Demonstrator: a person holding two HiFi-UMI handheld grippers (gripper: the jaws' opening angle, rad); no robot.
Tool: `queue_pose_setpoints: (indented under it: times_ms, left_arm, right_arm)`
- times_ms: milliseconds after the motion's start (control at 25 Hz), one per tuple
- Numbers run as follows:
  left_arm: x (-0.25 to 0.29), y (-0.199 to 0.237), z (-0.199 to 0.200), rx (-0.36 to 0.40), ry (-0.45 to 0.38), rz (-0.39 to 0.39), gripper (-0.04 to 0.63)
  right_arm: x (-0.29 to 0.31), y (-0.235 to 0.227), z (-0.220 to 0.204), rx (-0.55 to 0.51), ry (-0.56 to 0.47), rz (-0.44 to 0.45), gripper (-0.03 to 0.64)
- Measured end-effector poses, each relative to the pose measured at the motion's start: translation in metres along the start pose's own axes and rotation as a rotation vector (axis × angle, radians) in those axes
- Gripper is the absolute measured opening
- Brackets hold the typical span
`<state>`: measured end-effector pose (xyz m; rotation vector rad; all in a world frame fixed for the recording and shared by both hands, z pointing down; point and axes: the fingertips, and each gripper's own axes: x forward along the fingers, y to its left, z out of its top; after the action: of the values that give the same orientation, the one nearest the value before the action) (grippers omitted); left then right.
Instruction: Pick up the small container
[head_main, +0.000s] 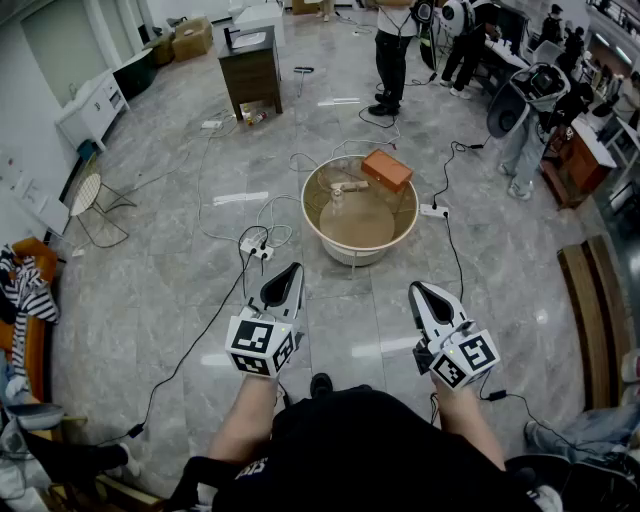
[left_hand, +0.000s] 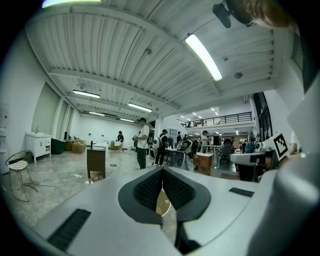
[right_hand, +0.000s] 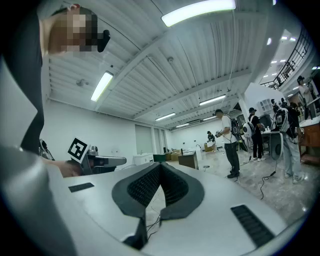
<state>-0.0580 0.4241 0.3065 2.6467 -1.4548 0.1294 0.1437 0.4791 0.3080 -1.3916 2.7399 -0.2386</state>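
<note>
Left gripper (left_hand: 161, 172) jaws pressed together at the tips, nothing between them. Right gripper (right_hand: 160, 167) the same: jaws together, empty. Person holds both out in front of the body, roughly level and side by side but apart, pointing ahead over the floor. Reads as a ready pose, no reach begun, so the jaws have no reason to be apart yet

Task's thing is well ahead of both grippers. A round tub (head_main: 358, 256) sits on the floor, and inside it, toward the far left, stands a small pale item (head_main: 338, 203), most likely the small container, too small to be sure. A tan piece lies just beside it, and an orange box (head_main: 387, 169) rests across the tub's far rim. Pick-up not started, by my judgement. Jaws need to part and one gripper has to go forward and down into the tub, past the rim and clear of the box

No bench here, everything is on grey polished floor tiles (head_main: 180, 300) crossed by loose cables, with a power strip (head_main: 257, 247) near the tub. Big open room: dark cabinet (head_main: 250, 68) further back, wire chair (head_main: 88, 195) at left, people (head_main: 393, 50) standing at the far end
</note>
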Motion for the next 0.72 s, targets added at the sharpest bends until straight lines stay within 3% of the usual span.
queue_pose_setpoints:
  times_ms: [280, 720]
  left_arm:
    - [0.001, 0.017, 0.005, 0.007, 0.000, 0.000, 0.017]
    - [-0.008, 0.041, -0.021, -0.007, 0.046, -0.067, 0.017]
  right_arm:
    - [0.013, 0.003, 0.001, -0.003, 0.004, -0.005, 0.009]
    - [0.032, 0.038, -0.032, 0.099, 0.039, -0.023, 0.012]
